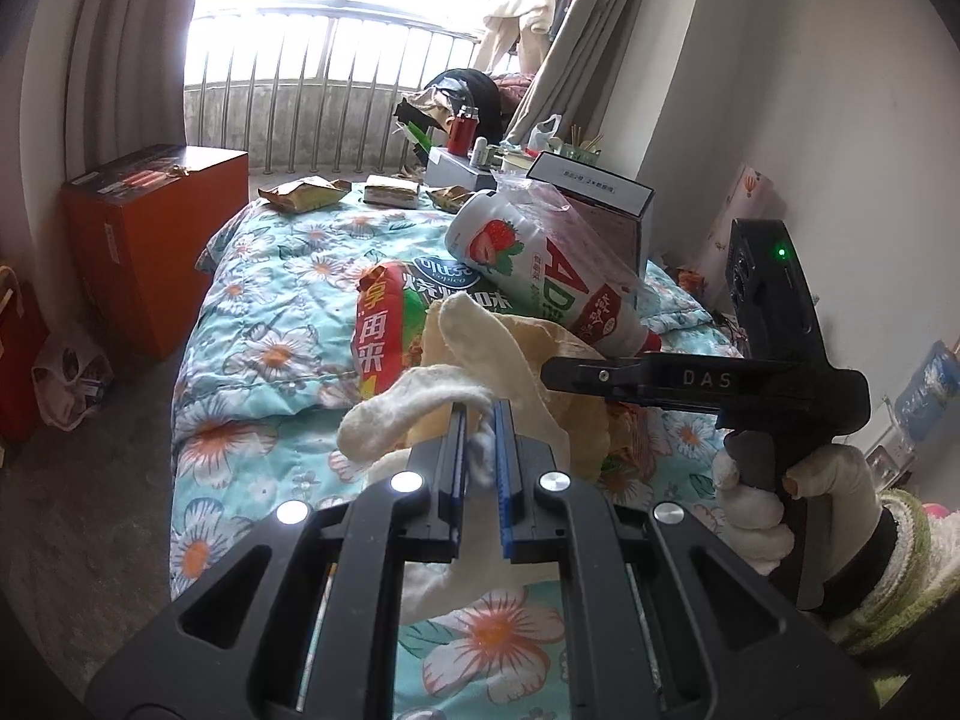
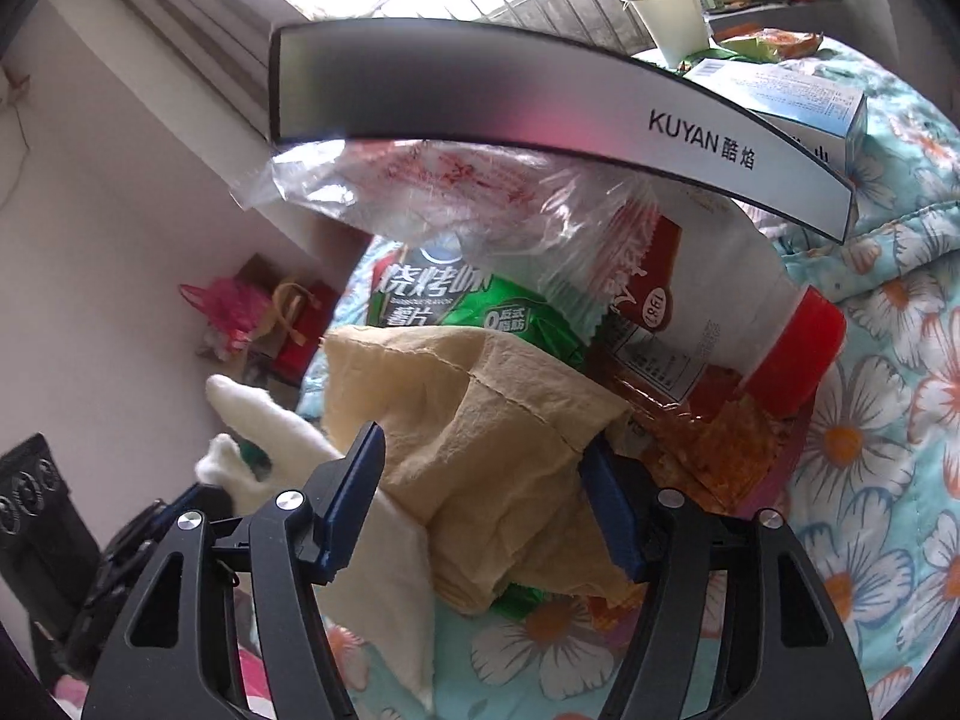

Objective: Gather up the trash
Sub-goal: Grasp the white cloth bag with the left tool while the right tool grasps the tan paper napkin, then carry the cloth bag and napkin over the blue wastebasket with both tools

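Note:
My left gripper is shut on a white fluffy cloth that droops over its fingers above the floral quilt. Just to its right, my right gripper closes around a crumpled tan paper wad, and both pads touch it. Behind the wad lies a trash pile: a green chips bag, a red snack wrapper, a strawberry drink bottle with a red cap, and a clear plastic bag. A gloved hand holds the right gripper's handle.
A grey KUYAN box stands just behind the pile, with a blue carton and a paper cup beyond. More wrappers lie at the bed's far end. An orange box stands on the floor at left, and a wall runs along the right.

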`<state>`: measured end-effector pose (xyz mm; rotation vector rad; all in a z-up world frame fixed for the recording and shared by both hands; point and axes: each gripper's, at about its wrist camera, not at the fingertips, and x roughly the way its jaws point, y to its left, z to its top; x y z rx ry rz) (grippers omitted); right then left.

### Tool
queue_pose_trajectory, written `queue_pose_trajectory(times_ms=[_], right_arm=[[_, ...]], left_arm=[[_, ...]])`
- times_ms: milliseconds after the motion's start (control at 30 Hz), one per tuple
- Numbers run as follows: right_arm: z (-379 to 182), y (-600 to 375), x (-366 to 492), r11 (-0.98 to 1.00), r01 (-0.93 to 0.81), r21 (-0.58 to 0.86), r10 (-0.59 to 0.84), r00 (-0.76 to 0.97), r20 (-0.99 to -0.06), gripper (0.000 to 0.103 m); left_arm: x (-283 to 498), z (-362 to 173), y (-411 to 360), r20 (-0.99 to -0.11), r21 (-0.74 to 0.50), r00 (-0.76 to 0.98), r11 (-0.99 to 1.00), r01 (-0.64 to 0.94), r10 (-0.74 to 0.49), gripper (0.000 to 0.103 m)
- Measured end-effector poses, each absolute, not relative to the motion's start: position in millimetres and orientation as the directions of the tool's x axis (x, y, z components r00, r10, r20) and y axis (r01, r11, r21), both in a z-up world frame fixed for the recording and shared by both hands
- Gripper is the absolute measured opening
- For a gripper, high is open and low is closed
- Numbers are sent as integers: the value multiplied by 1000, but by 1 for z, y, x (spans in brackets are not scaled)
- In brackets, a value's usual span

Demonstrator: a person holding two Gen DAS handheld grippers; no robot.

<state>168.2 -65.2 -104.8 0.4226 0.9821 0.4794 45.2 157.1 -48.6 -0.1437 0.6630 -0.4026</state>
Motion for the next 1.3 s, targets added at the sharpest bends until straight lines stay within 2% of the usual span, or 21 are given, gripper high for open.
queue_pose_trajectory(times_ms=[33, 67, 133, 167, 500, 700, 1000, 1300], right_arm=[[-106, -65, 168, 822, -185, 539, 556, 470, -686, 32], [-107, -69, 168, 822, -173, 542, 552, 471, -688, 28], [-108, -79, 168, 812, -151, 563, 560, 472, -681, 9], [-107, -85, 167, 807, -143, 573, 564, 475, -675, 7], [-83, -124, 131, 835, -168, 524, 523, 538, -661, 5], [-73, -161, 101, 867, -118, 484, 455, 583, -673, 5], [-58, -244, 61, 864, 53, 500, 315, 718, -621, 5], [-46, -304, 33, 822, 161, 546, 207, 809, -550, 5]], left_arm=[[45, -48, 158, -568, -256, 715, 913, 317, -407, 7], [44, -47, 159, -566, -256, 717, 913, 317, -407, 7], [43, -45, 160, -559, -260, 721, 912, 317, -410, 7], [43, -43, 162, -554, -265, 723, 910, 317, -413, 7], [31, -22, 163, -502, -268, 756, 906, 326, -421, 7], [23, 0, 153, -453, -243, 771, 894, 375, -447, 7], [28, 24, 106, -386, -257, 708, 806, 534, -592, 7], [43, 31, 27, -396, -254, 573, 685, 683, -717, 7]])
